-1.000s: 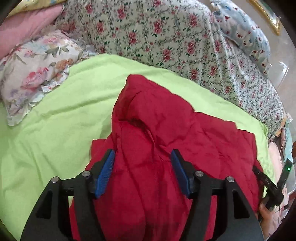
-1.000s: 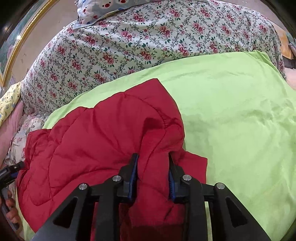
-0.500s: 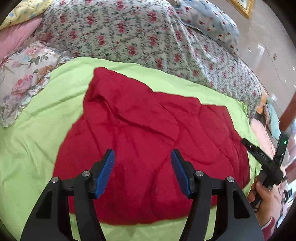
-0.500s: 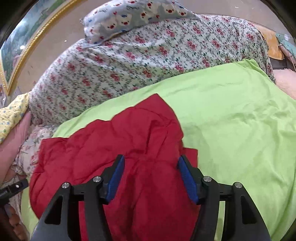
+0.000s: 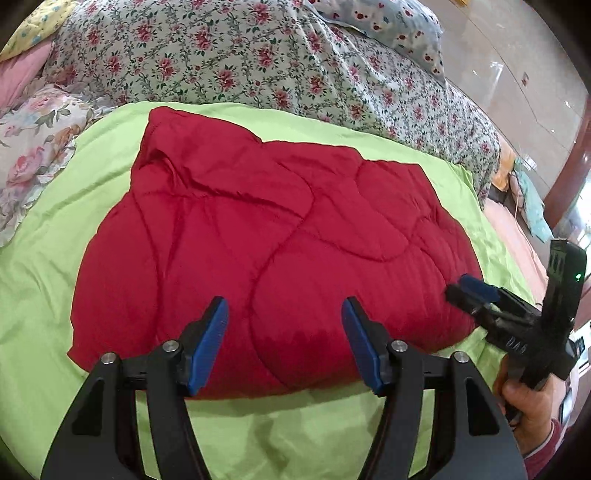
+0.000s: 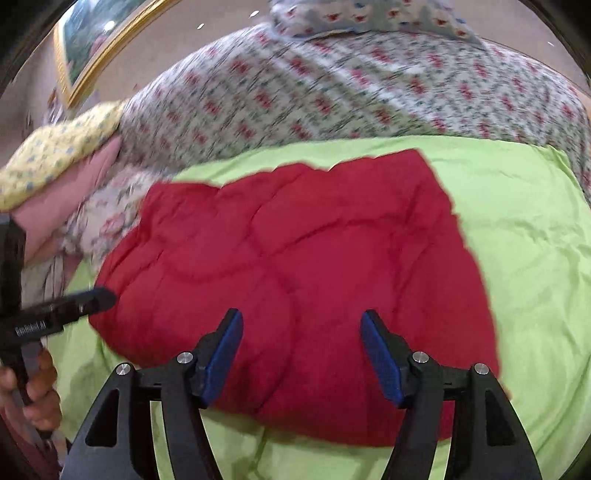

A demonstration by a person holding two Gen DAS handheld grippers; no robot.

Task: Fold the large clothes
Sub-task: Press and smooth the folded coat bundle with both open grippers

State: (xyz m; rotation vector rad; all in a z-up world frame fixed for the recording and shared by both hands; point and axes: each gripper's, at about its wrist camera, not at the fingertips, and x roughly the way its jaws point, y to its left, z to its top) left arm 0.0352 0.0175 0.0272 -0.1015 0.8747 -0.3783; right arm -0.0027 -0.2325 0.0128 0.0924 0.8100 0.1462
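A red quilted garment (image 5: 277,221) (image 6: 295,240) lies folded in a puffy bundle on the lime-green sheet (image 5: 44,277) (image 6: 535,240). My left gripper (image 5: 284,302) hovers over its near edge. Its jaws are opening and the blue pads press on nothing. My right gripper (image 6: 301,314) hangs over the bundle's near right part, jaws also opening, clear of the cloth. In the left wrist view the right gripper (image 5: 469,288) shows at the bundle's right end. The left gripper (image 6: 99,295) shows at its left end in the blurred right wrist view.
A floral quilt (image 5: 258,55) is heaped behind the sheet. A rose-print pillow (image 5: 29,147) lies at the left, a bear-print pillow (image 5: 388,22) at the back, a yellow cushion (image 6: 55,147) far left. A person's hand (image 5: 528,406) holds the right gripper. A framed picture (image 6: 92,48) hangs on the wall.
The right gripper let go of the red fold and opened wide. Both grippers drew back toward the near edge, and the garment settled into a flatter folded bundle.
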